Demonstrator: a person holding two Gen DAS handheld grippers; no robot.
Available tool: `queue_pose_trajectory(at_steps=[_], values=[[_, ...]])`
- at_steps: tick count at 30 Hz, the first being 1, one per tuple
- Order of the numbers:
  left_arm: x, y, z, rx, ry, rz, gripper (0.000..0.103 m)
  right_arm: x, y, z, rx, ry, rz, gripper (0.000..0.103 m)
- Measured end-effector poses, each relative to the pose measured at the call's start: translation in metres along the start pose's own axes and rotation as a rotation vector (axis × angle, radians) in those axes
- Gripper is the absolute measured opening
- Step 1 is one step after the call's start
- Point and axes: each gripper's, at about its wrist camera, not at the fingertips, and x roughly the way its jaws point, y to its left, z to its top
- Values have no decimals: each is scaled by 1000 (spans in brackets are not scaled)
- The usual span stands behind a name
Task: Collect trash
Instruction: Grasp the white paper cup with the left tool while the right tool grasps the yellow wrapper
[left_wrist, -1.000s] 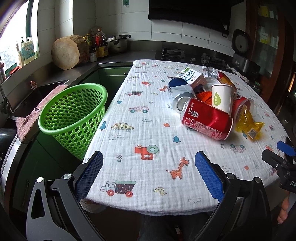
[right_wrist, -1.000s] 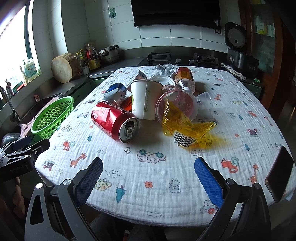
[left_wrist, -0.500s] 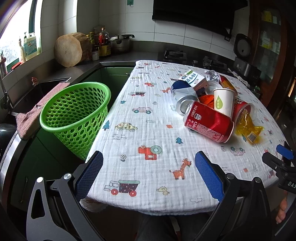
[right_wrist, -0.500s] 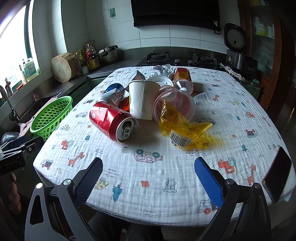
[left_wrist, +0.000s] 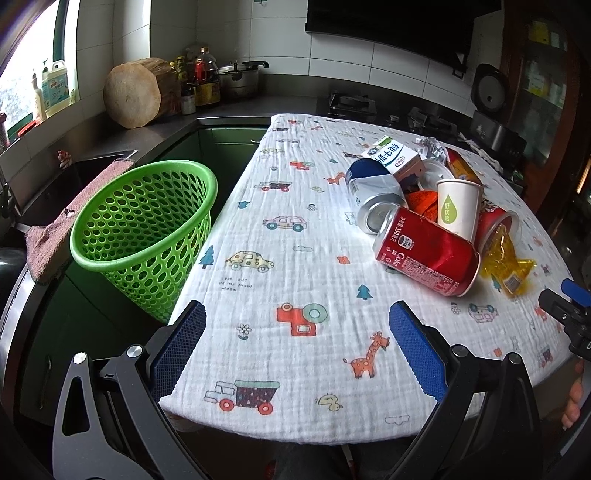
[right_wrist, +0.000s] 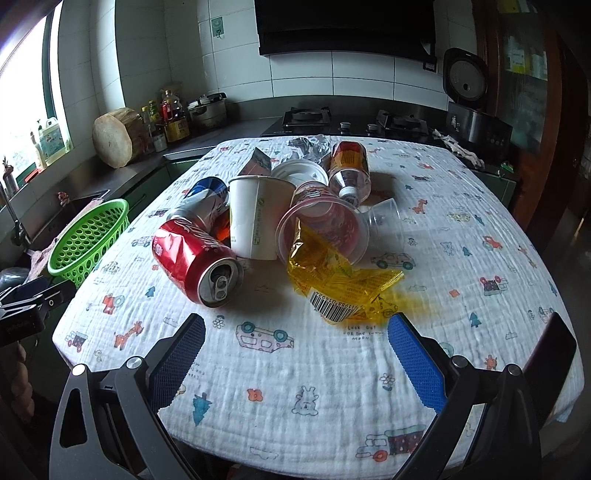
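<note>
A heap of trash lies on the cloth-covered table (right_wrist: 332, 387): a dented red cola can (right_wrist: 195, 262) (left_wrist: 424, 254), a white paper cup (right_wrist: 253, 216) (left_wrist: 458, 208), a blue-silver can (left_wrist: 373, 194), a milk carton (left_wrist: 393, 157), a clear cup (right_wrist: 325, 229) holding a yellow wrapper (right_wrist: 343, 284), and a plastic bottle (right_wrist: 349, 166). A green perforated basket (left_wrist: 144, 232) (right_wrist: 86, 240) stands off the table's left side. My left gripper (left_wrist: 295, 347) is open over the near table edge. My right gripper (right_wrist: 295, 354) is open, just short of the red can and wrapper.
A black phone (right_wrist: 550, 354) lies at the table's near right edge. A pink rag (left_wrist: 74, 218) hangs on the sink edge beside the basket. The counter behind carries a round wooden block (left_wrist: 135, 96), bottles, a pot and a stove. A rice cooker (right_wrist: 469, 107) stands far right.
Both grippers have shifted slightly, with the view in each drifting a little; the trash heap and basket have stayed in place. Both stay open.
</note>
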Motion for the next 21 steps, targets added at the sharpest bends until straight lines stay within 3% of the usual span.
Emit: queue_pose_trajectory(at_steps=[10, 21], values=[[12, -8, 16, 28, 3, -7, 98, 26, -24, 6, -6, 43, 7, 96], [23, -16, 25, 39, 17, -37, 98, 52, -21, 24, -173, 83, 43, 95]])
